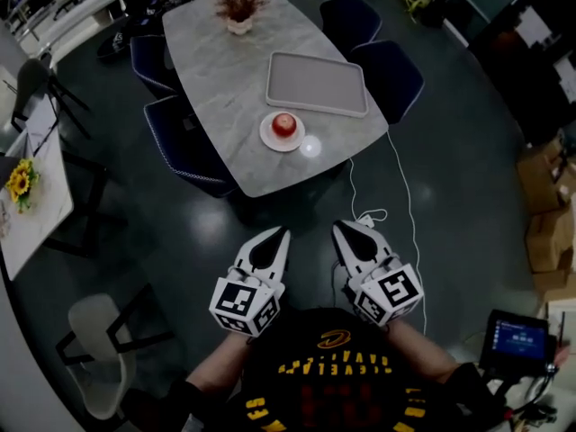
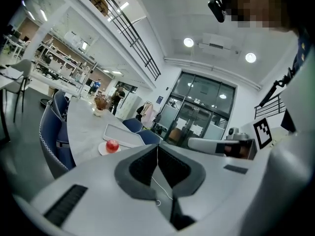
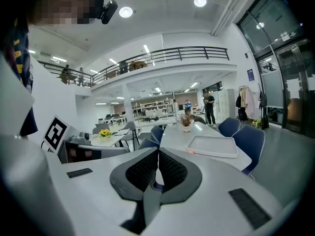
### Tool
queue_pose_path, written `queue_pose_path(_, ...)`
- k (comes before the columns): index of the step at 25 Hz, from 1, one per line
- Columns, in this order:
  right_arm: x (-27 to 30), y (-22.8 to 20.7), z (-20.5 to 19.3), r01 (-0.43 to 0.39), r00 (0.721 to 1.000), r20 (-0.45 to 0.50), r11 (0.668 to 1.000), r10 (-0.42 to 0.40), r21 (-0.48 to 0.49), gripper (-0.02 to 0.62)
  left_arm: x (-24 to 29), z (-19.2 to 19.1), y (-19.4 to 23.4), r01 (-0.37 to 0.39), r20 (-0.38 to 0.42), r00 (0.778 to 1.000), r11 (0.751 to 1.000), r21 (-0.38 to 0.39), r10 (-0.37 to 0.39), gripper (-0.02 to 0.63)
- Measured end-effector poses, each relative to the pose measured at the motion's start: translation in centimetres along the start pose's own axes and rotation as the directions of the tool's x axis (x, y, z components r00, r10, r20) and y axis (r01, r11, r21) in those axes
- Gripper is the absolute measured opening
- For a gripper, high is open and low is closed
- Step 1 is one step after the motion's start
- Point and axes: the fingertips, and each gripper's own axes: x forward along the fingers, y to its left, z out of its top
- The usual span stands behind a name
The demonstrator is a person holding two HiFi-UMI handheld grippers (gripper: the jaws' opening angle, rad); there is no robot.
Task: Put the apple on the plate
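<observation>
We see the apple (image 1: 284, 124) sitting on the small white plate (image 1: 265, 136), near the close edge of the grey counter (image 1: 216, 79). Just behind the plate lies a pale rectangular tray (image 1: 317, 83), and at the counter's far end stands a potted plant (image 1: 238, 7). Dark blue chairs (image 1: 187, 149) flank the counter on both sides.

We hold both tongs low and close to our body, well apart from the counter, above the dark floor (image 1: 468, 133). The left tongs (image 1: 282, 233) have their jaws pressed together with nothing between them. In the left gripper view the dark ribbed pads (image 2: 141, 167) meet along a thin line, and the apple shows beyond them to the left. The right tongs (image 1: 340, 227) are likewise closed and empty, with their pads meeting at the tip. A white cable (image 1: 400, 196) trails over the floor from the counter's near right corner towards the right tongs.
</observation>
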Motion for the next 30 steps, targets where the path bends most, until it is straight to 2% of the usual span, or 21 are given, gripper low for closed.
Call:
queue_pose_path(3,2.0,-0.5,0.6,0.003,1.0,0.002,1.0,-0.003,0.024,0.006,0.6,1.4,1.6,0.001,0.007,1.0,1.0,0.009,-0.001,0.005)
queue_pose_path(8,4.3,-1.1,1.6,-0.003,1.0,0.018,1.0,0.003,-0.002,0.006,1.7,2.5,3.3,-0.005,0.009,1.0,1.0,0.021,0.005,0.005)
queue_pose_path(11,5.4,-2.0,1.9,0.001,1.0,0.024,1.0,-0.001,0.016,0.006,2.6,3.1,3.8,-0.006,0.005,1.0,1.0,0.023,0.006,0.005)
queue_pose_path(19,7.7,-6.4,1.9,0.035,0.998,0.056,0.99,-0.043,0.136,0.006,5.9,4.0,4.6,0.009,-0.088,0.996,0.996,0.087,-0.001,0.005)
queue_pose_path(27,12.2,-10.3,2.4,-0.006,0.997,0.076,0.985,-0.007,0.171,0.006,9.9,4.9,8.1,-0.051,-0.111,0.992,0.993,0.102,0.062,0.005)
queue_pose_path(30,13.9,-12.2,2.7,-0.021,0.998,0.067,0.985,0.01,0.169,0.006,12.1,5.4,9.0,-0.072,-0.112,0.99,0.988,0.138,0.088,0.005)
